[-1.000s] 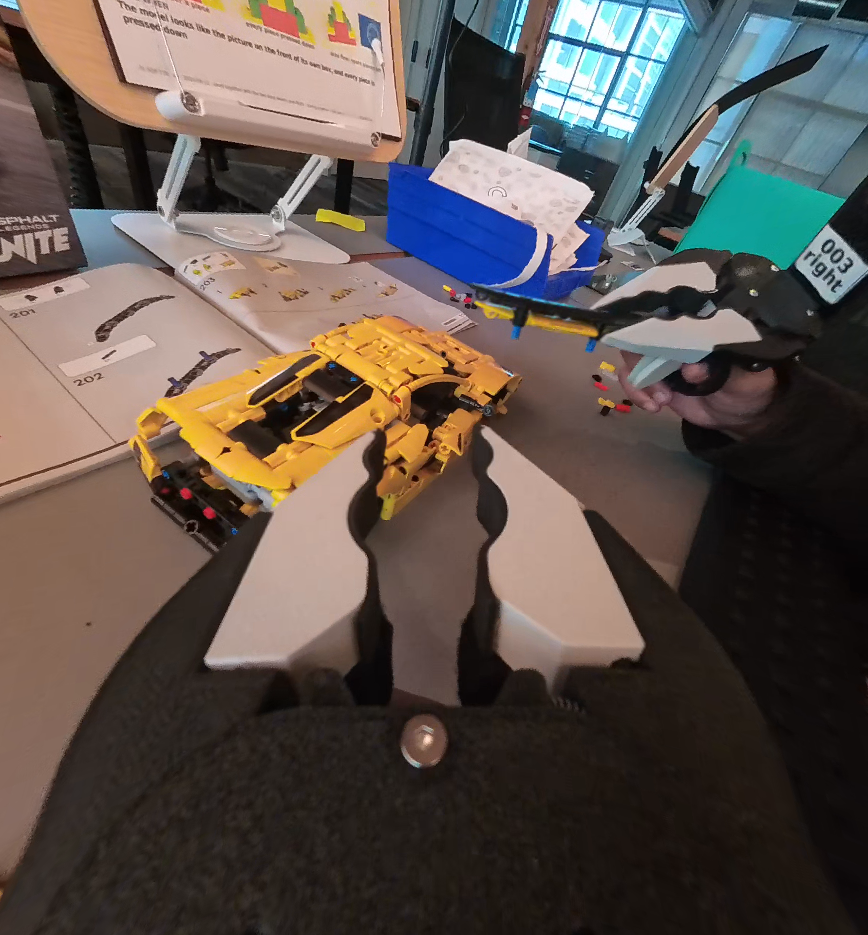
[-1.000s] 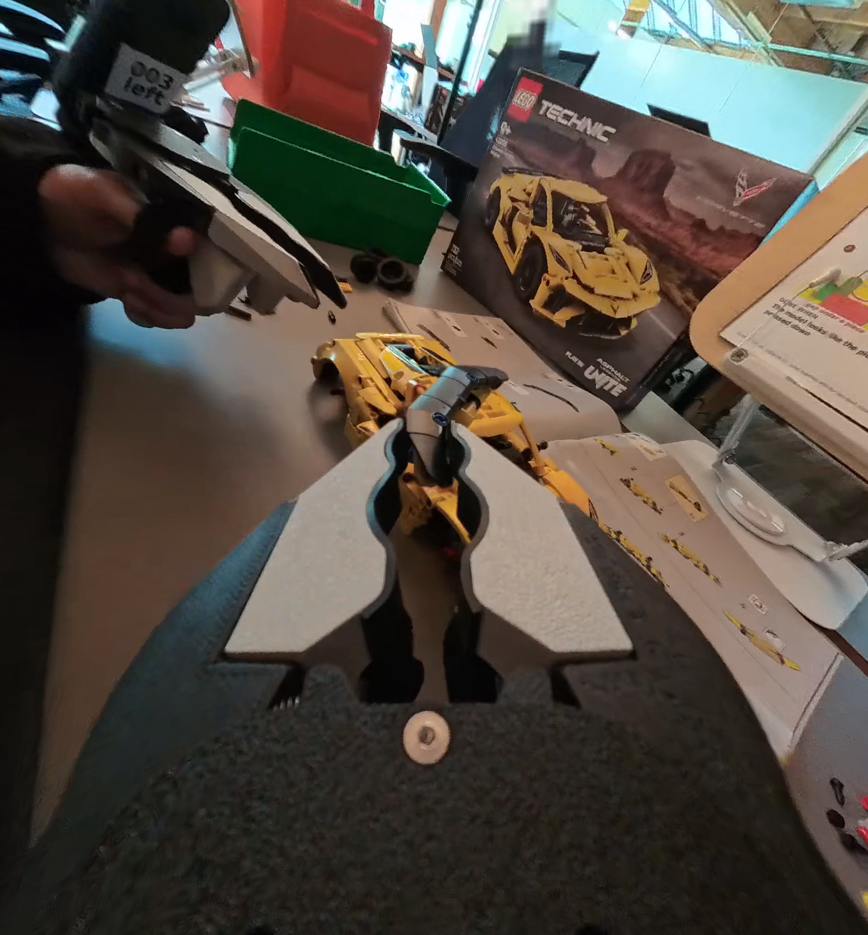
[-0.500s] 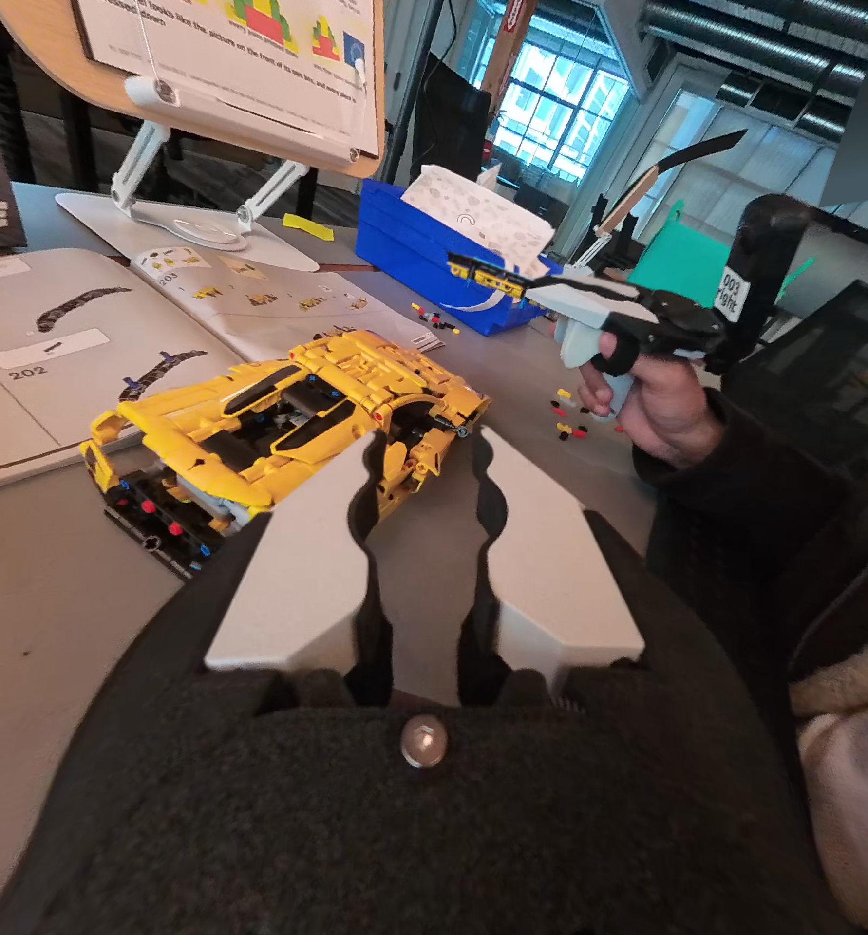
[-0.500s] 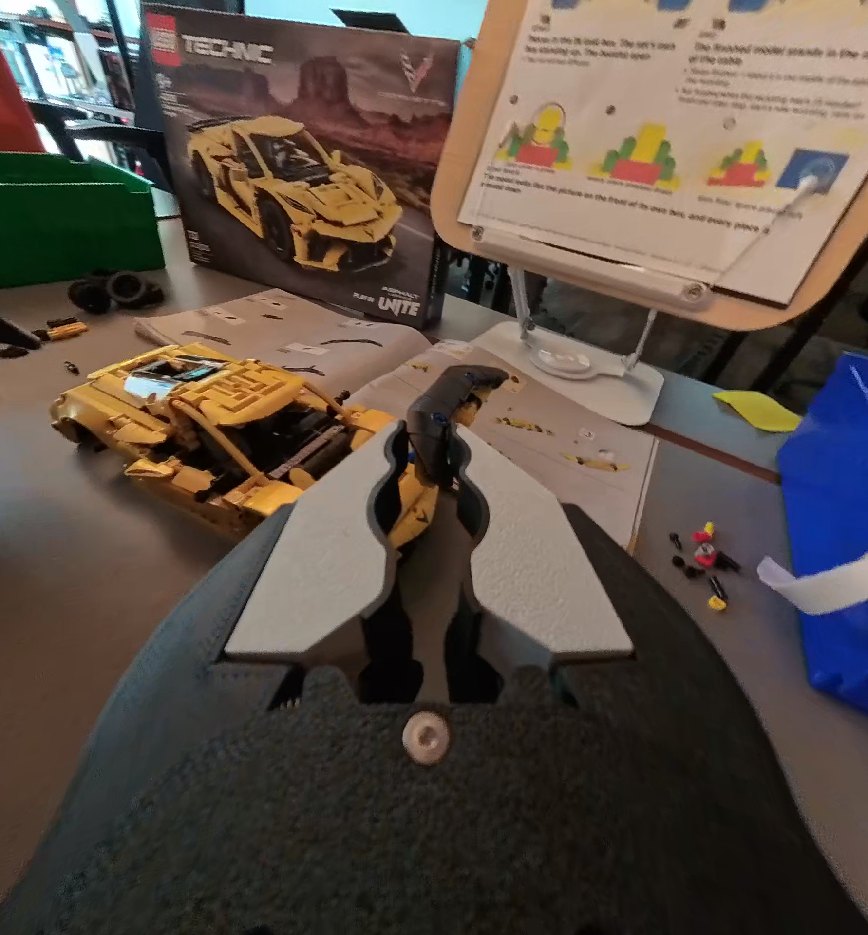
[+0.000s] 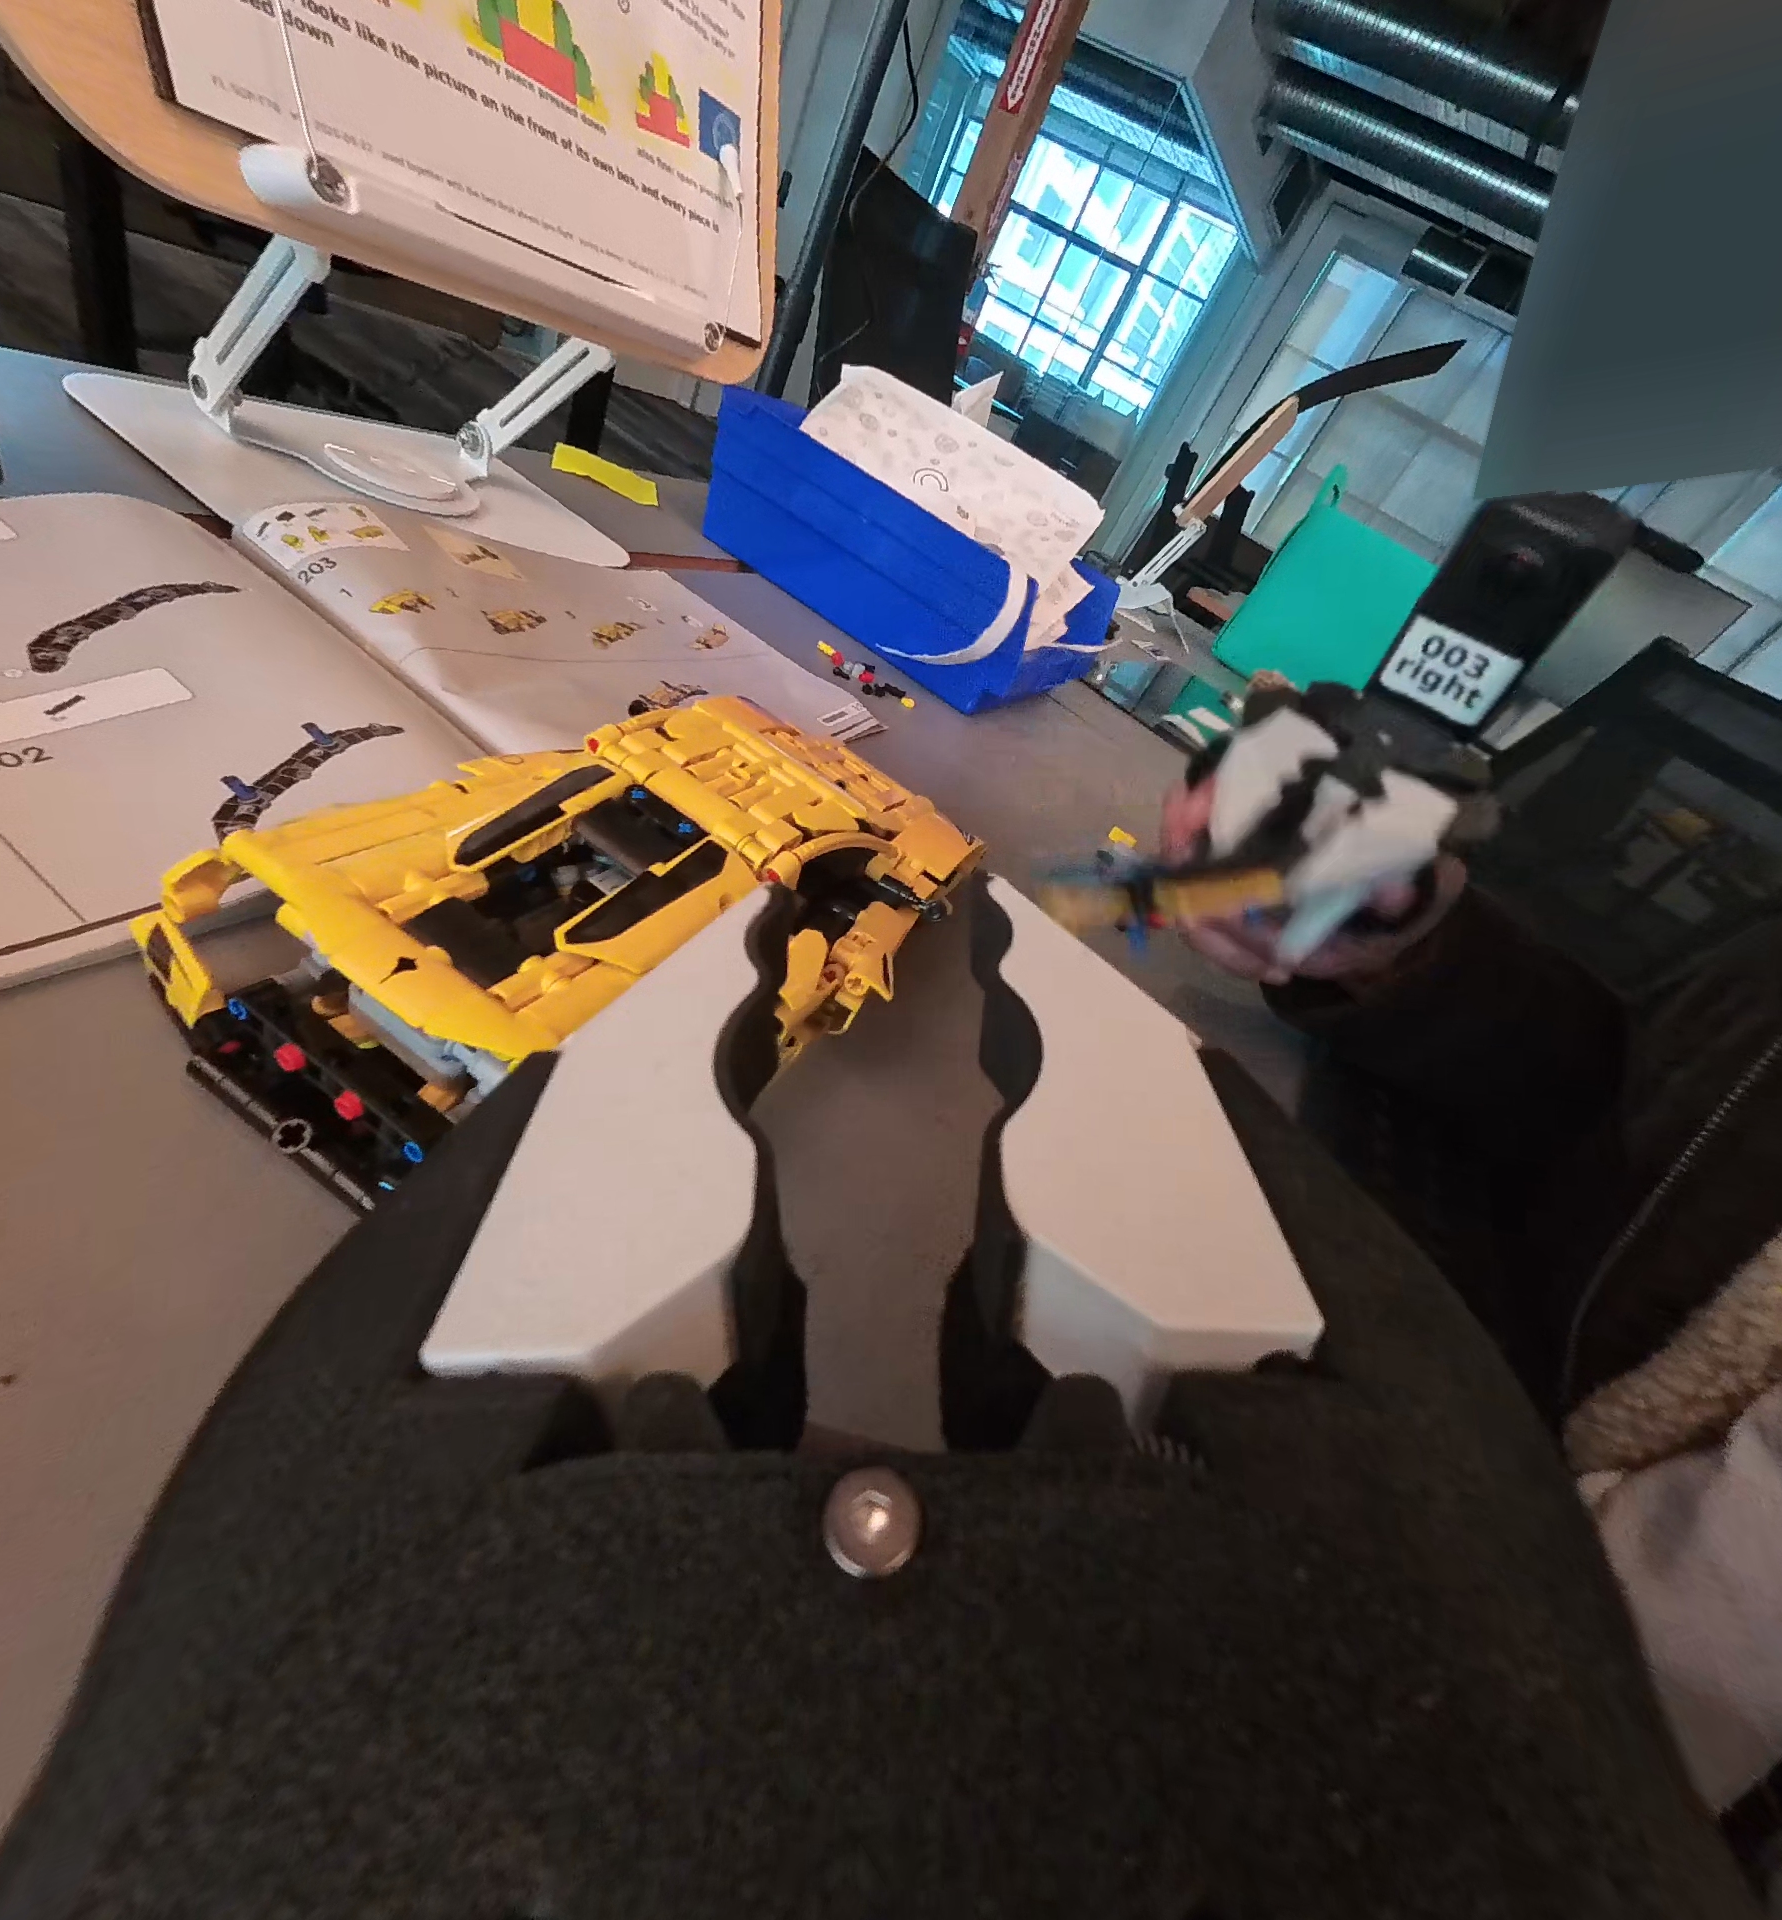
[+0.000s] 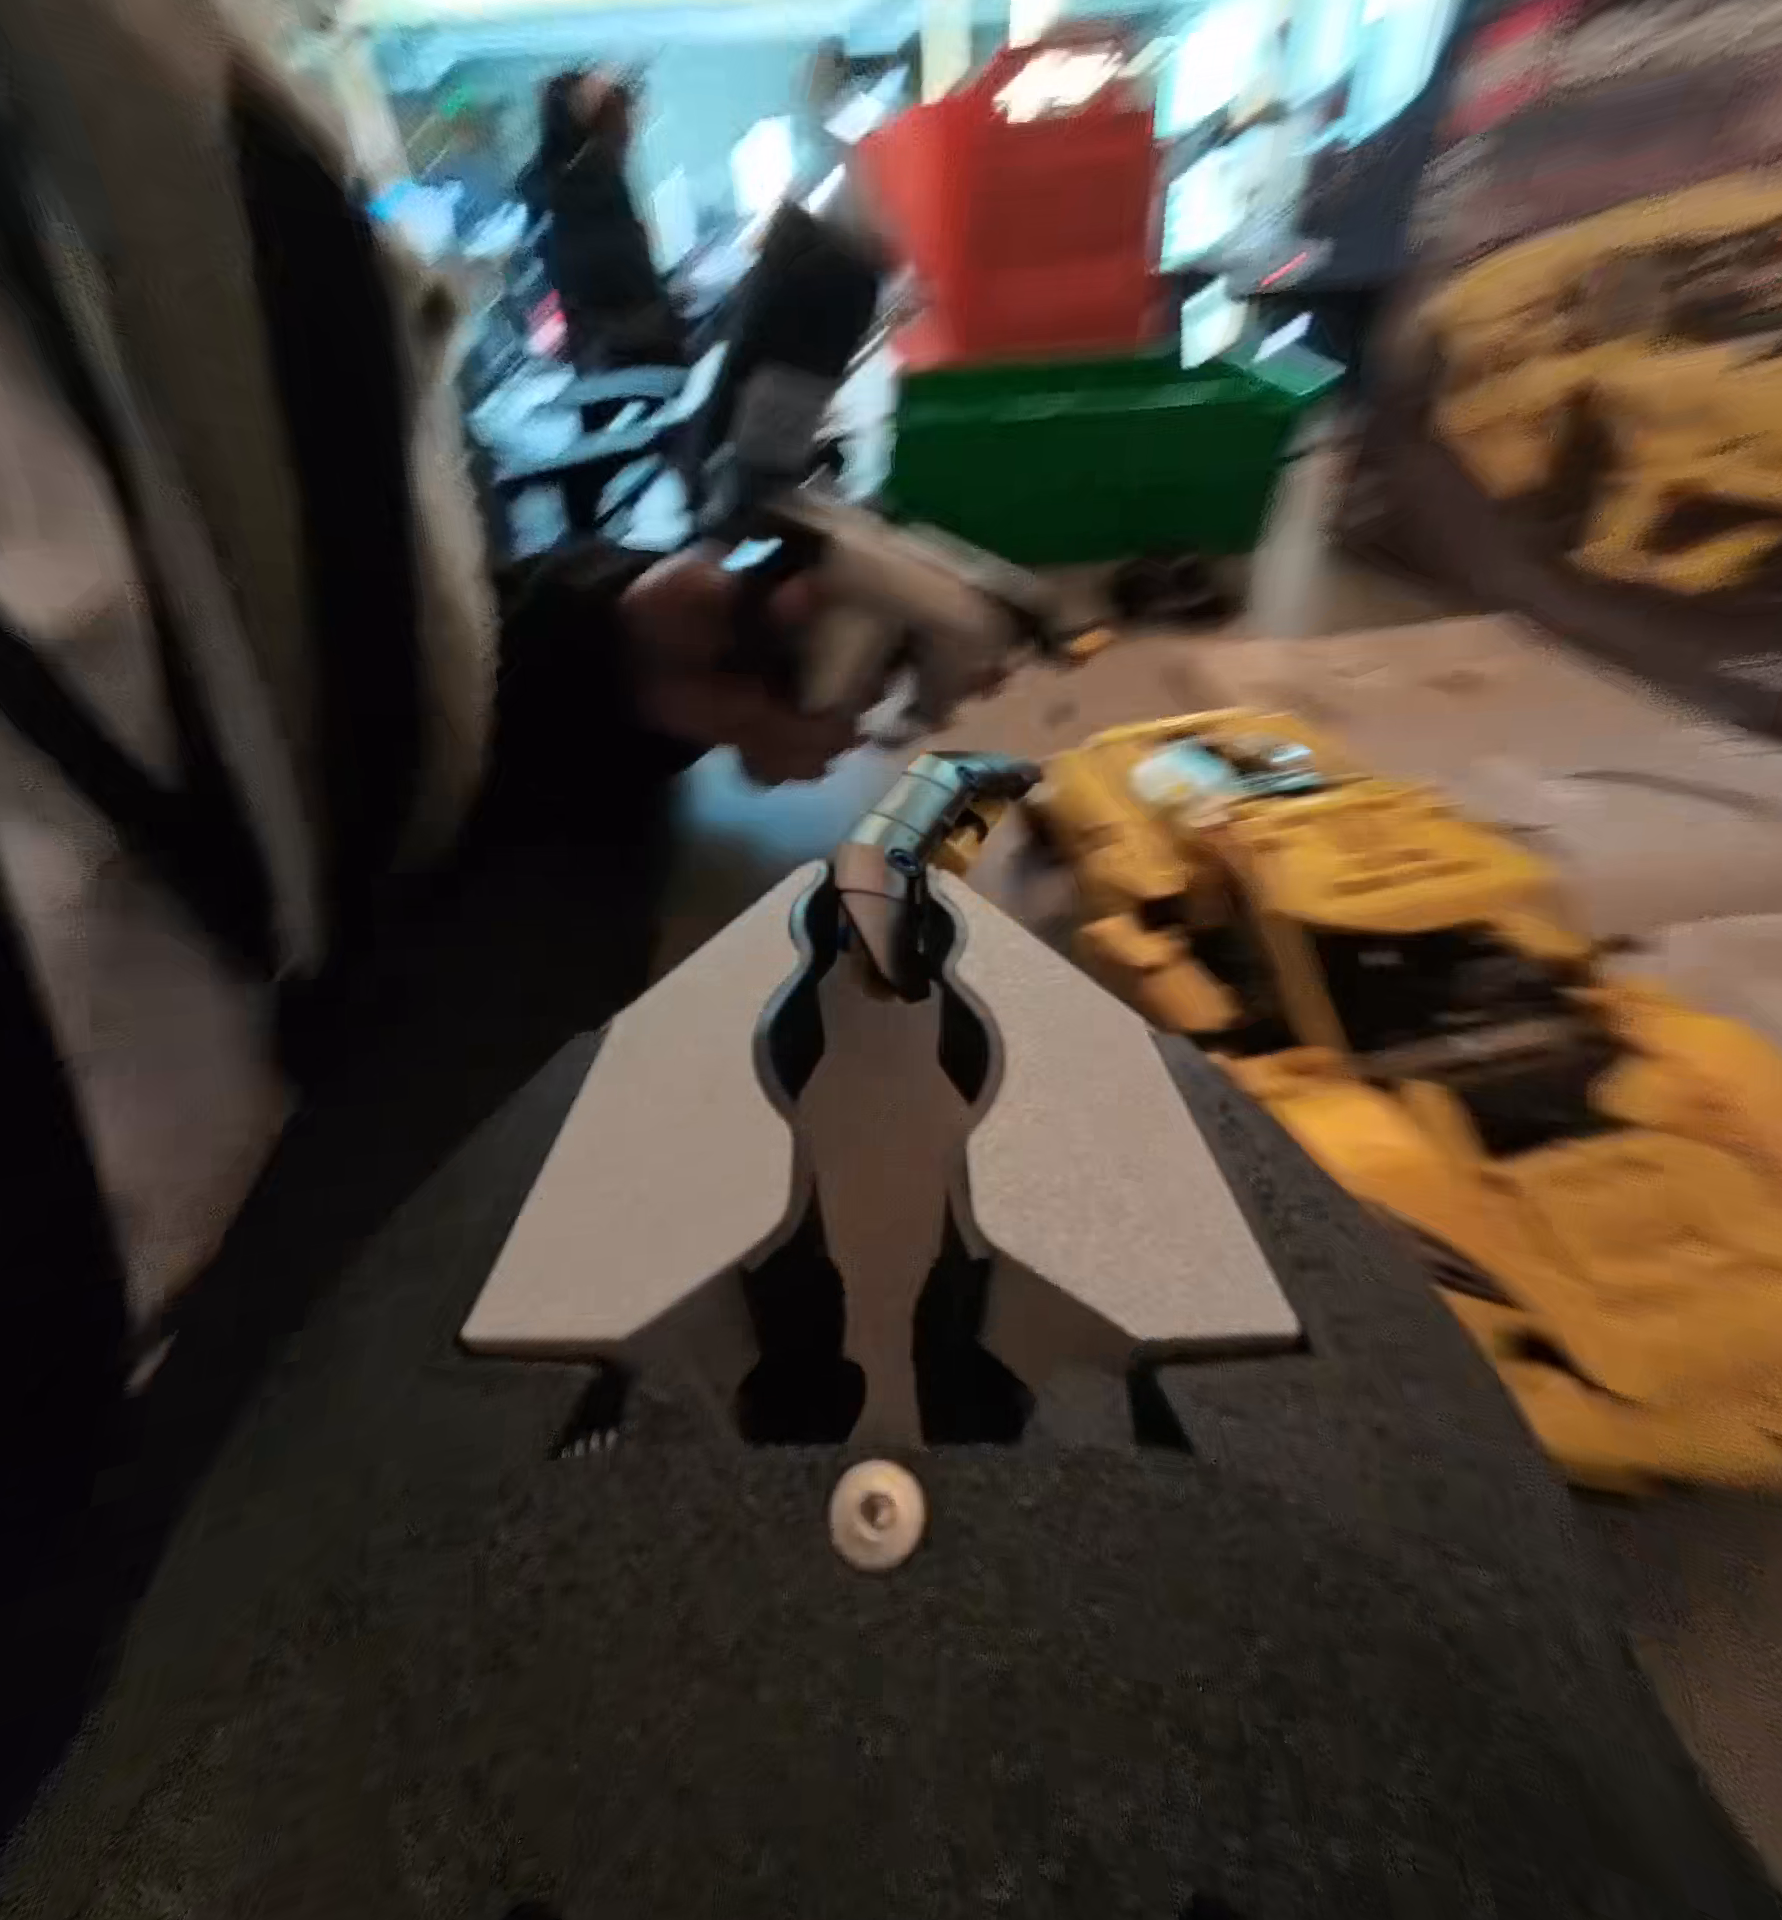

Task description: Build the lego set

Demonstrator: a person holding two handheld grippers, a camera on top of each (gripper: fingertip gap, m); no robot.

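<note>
The yellow Lego car point(image 5: 554, 914) lies on the grey surface point(image 5: 87, 1299) at centre left of the left wrist frame. The left gripper point(image 5: 871, 914) hovers just before it, fingers apart and empty. At right, the right gripper point(image 5: 1313, 831) is clamped on a slim black-and-yellow strip piece point(image 5: 1157, 899). Heavy blur suggests fast motion; the strip could slip askew or strike the car and loosen panels.

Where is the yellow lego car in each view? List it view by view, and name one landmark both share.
Left wrist view: the yellow lego car lies left of centre on the grey table, past the open left gripper.
Right wrist view: blurred, centre right.
Shared landmark: the open instruction booklet behind the car.
</note>
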